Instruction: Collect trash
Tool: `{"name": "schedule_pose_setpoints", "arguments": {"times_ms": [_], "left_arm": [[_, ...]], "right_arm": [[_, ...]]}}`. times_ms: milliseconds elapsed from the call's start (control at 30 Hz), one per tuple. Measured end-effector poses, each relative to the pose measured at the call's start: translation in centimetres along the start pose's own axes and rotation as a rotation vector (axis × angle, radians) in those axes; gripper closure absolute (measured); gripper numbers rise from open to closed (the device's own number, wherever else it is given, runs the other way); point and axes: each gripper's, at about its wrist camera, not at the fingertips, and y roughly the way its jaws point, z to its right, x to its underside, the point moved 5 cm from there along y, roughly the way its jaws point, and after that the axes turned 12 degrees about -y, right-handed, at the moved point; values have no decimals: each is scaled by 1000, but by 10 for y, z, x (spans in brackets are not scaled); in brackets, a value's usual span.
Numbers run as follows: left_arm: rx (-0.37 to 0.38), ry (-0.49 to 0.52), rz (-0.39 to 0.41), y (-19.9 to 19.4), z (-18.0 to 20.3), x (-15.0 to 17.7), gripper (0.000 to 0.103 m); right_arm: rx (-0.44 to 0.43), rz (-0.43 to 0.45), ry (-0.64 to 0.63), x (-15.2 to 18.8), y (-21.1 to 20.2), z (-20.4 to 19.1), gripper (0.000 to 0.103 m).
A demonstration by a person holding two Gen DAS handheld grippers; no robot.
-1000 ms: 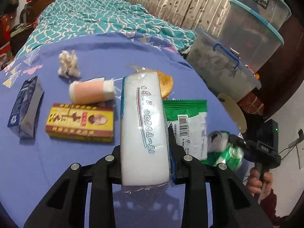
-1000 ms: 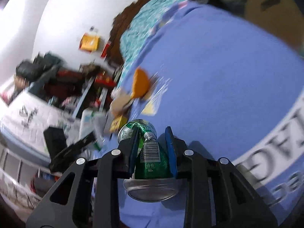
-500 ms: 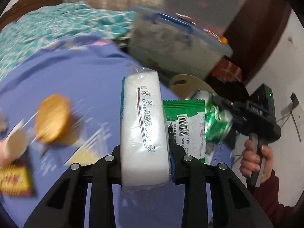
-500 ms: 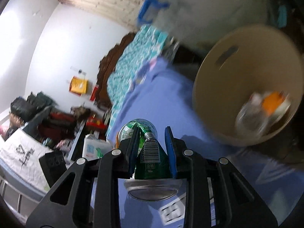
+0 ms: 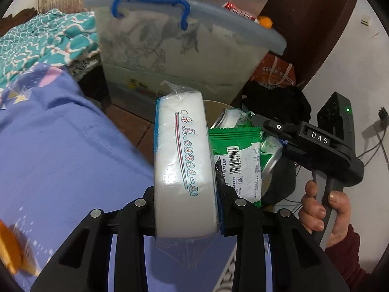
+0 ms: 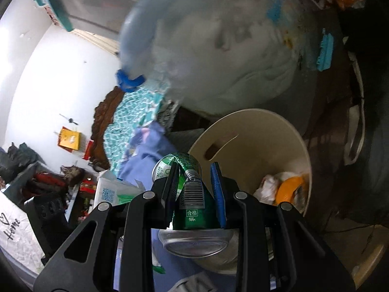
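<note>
Both swung off surface since 1 s ago: right gripper (image 6: 194, 189) fingers clamped on crushed can (image 6: 192, 194), now over bin (image 6: 248, 131); left gripper (image 5: 186, 202) fingers clamped on white packet (image 5: 182, 158) + green wrapper (image 5: 238, 160). Drop next, likely.

"DAS" stands in white letters on the right gripper (image 5: 318, 135) body. The green can (image 6: 192, 194) bears "合格" under a barcode — "Home" is handwritten on a white sheet (image 6: 12, 226) at left.

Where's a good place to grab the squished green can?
Probably across its dented middle, as the right gripper does now: the can is creased there, so the pads sit on flatter sides. Come from the side, leaving both round ends free, ready to drop into the bin.
</note>
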Motion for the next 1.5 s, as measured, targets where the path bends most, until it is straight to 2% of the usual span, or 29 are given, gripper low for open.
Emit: {"name": "schedule_pose_setpoints", "arguments": {"times_ms": [200,267,300,333,367,533,733,900,1067,1367,1500], "left_arm": [[6,5,-29,27,7,-10,70],[1,11,-26,34,11,-12,53],[-2,15,-22,35,13,-12,48],[-6,21,-18,36,14,-12,36],[-18,29,-10,38,15,-13,33],[-19,23,19,23,12,-11,33],[-6,-41,91,-25,-10,-7,33],[-9,-98,135,-71,-42,20,33],[-52,-170,136,-110,-94,65,33],[-129,-326,188,-184,-187,151,33],[-175,-451,237,-223,-242,188,33]], "right_arm": [[49,-3,-17,-6,5,10,73],[54,-2,-15,-8,7,16,71],[60,1,-9,-9,6,18,70],[71,2,-2,-9,7,20,55],[78,3,4,-9,7,20,41],[89,41,-8,-9,-5,16,40],[70,49,-23,-5,-15,1,40],[28,33,-50,6,-15,-26,40],[-23,-2,-86,21,-6,-59,40],[-122,-160,-200,77,54,-154,40],[-169,-244,-257,111,84,-201,40]]}}
